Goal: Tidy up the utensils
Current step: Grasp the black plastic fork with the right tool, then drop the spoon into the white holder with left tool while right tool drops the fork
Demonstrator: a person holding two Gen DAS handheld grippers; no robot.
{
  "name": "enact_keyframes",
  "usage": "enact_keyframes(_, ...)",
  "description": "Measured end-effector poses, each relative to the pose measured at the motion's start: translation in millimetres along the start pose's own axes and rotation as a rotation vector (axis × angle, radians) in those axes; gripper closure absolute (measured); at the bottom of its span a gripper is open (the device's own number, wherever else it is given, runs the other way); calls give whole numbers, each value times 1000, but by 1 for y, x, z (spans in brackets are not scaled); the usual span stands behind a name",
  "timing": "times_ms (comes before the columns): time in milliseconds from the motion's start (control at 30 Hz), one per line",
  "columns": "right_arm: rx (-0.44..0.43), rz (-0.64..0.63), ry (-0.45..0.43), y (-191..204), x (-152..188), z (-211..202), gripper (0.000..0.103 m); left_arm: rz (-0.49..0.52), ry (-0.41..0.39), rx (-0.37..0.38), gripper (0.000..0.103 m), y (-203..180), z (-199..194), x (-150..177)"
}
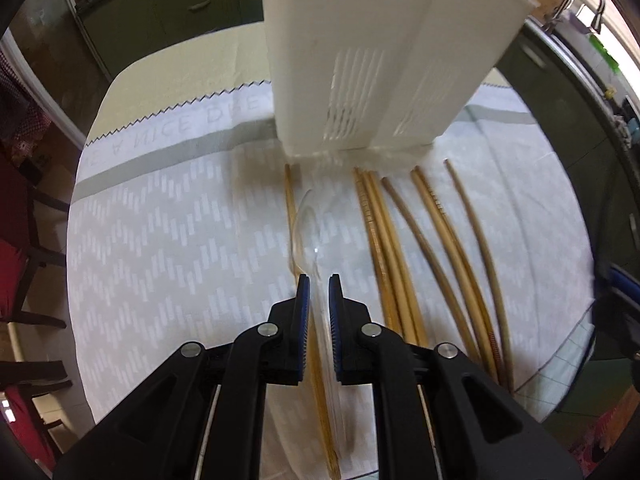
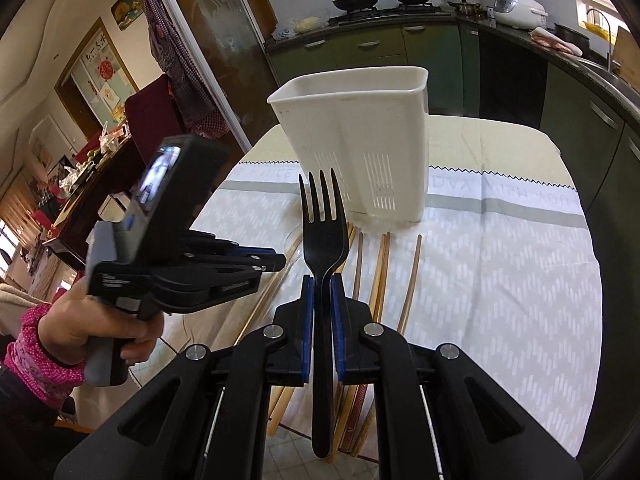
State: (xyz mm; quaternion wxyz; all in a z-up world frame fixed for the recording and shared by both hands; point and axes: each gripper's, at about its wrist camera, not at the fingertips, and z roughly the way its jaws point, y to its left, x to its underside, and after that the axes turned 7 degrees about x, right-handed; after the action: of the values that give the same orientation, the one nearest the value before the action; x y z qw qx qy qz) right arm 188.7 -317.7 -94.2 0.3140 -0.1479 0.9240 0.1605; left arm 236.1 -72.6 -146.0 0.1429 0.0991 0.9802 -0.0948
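Gripping a black fork (image 2: 323, 240) upright, tines up, the right gripper (image 2: 322, 280) faces the white utensil holder (image 2: 352, 136) on the tablecloth (image 2: 500, 264). The left gripper (image 1: 319, 280) clamps a clear plastic spoon (image 1: 306, 232) (faint, blurred) among wooden chopsticks (image 1: 436, 216).

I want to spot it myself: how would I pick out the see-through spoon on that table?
Find the tall white utensil holder standing on the patterned tablecloth. In front of it lie wooden chopsticks in a row. The clear plastic spoon lies at the left end, against a single chopstick, under the left gripper: the only transparent piece among brown sticks.
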Motion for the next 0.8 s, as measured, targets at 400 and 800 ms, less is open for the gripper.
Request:
enact_keyframes(400, -20, 2, -11, 0, 1, -8, 94, -10, 64, 33, 94, 0, 20, -3)
enact_keyframes(800, -26, 0, -29, 1, 0, -18, 94, 5, -7, 64, 95, 5, -6, -6)
